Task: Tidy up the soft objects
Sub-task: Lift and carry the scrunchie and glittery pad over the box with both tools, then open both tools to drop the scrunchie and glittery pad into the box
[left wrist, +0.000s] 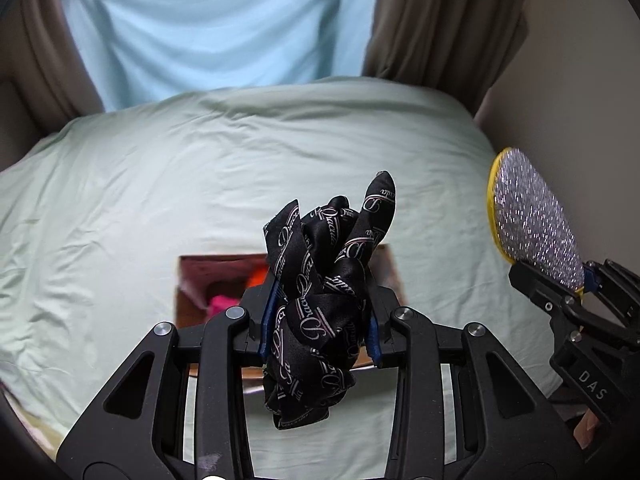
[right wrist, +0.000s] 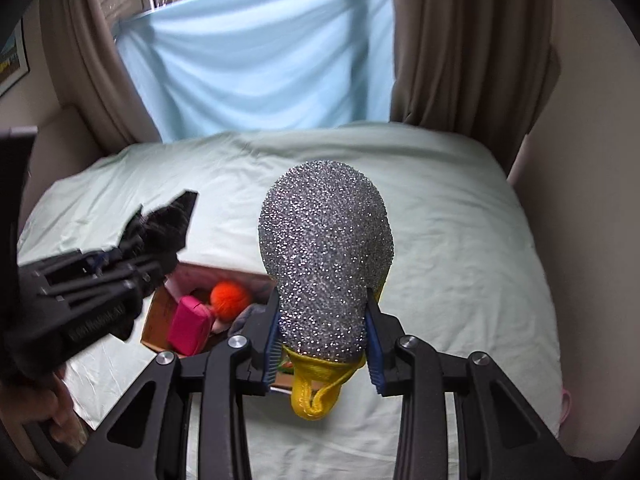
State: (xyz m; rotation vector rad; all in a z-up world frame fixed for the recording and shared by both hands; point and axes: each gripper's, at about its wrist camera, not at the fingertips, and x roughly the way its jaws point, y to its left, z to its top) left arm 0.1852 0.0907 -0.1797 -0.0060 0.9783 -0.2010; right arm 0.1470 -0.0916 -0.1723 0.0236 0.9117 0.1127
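Note:
My left gripper (left wrist: 318, 320) is shut on a bunched black satin cloth with white script lettering (left wrist: 324, 276) and holds it in the air above an open cardboard box (left wrist: 188, 308). My right gripper (right wrist: 322, 344) is shut on a silver glittery scrubber pad with yellow backing and loop (right wrist: 326, 264), also above the bed. In the right wrist view the left gripper (right wrist: 100, 276) with the black cloth (right wrist: 168, 220) is at the left, over the box (right wrist: 158, 320). In the left wrist view the right gripper (left wrist: 568, 296) and the scrubber (left wrist: 532, 216) are at the right.
The box lies on a pale green bed sheet (right wrist: 460, 240) and holds an orange fuzzy ball (right wrist: 230, 298), a pink pouch (right wrist: 190, 324) and other soft items. A light blue cloth (right wrist: 260, 60) and brown curtains (right wrist: 472, 40) hang behind the bed. A wall stands to the right.

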